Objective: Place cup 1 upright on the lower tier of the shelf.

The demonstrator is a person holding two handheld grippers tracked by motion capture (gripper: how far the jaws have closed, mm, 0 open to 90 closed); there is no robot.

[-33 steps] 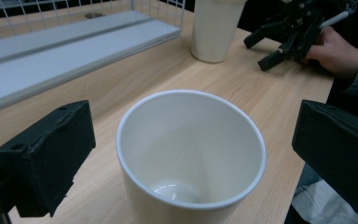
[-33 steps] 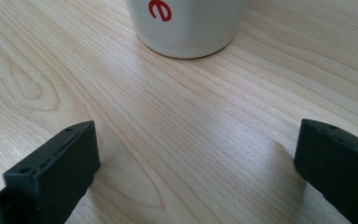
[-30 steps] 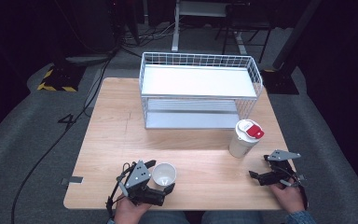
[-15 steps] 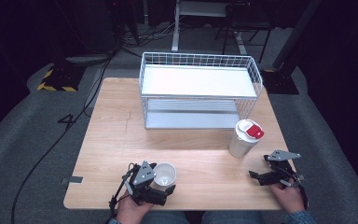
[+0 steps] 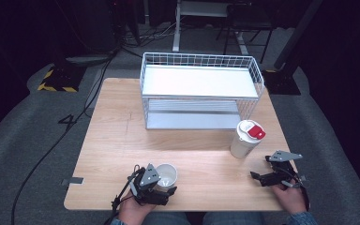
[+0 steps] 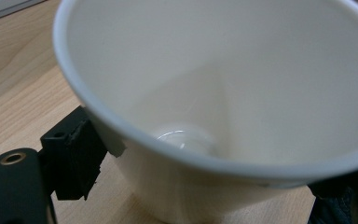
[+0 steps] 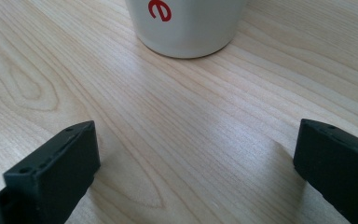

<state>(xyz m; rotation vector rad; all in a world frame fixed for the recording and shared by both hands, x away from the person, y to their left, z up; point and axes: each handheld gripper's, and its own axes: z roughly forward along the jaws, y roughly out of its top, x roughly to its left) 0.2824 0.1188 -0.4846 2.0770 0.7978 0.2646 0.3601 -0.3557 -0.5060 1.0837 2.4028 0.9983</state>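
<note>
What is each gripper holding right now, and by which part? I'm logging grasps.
The left gripper grips the open white cup across its side wall, below the rim. The right gripper is open and holds nothing.

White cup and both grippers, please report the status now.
Left gripper shut on white cup, cup upright and empty. Right gripper open, short of lidded cup. Wire rack behind, nothing between.

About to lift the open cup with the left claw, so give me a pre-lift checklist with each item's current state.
1. Left claw around the open cup: ok, jaws flank its wall.
2. Grip firm: cannot tell.
3. Cup empty: ok, bare bottom in the left gripper view.
4. Cup upright: ok.
5. Right claw away from the open cup: ok, open, at the table's right side.
6. Lidded cup away from the lift: ok, far right.
</note>
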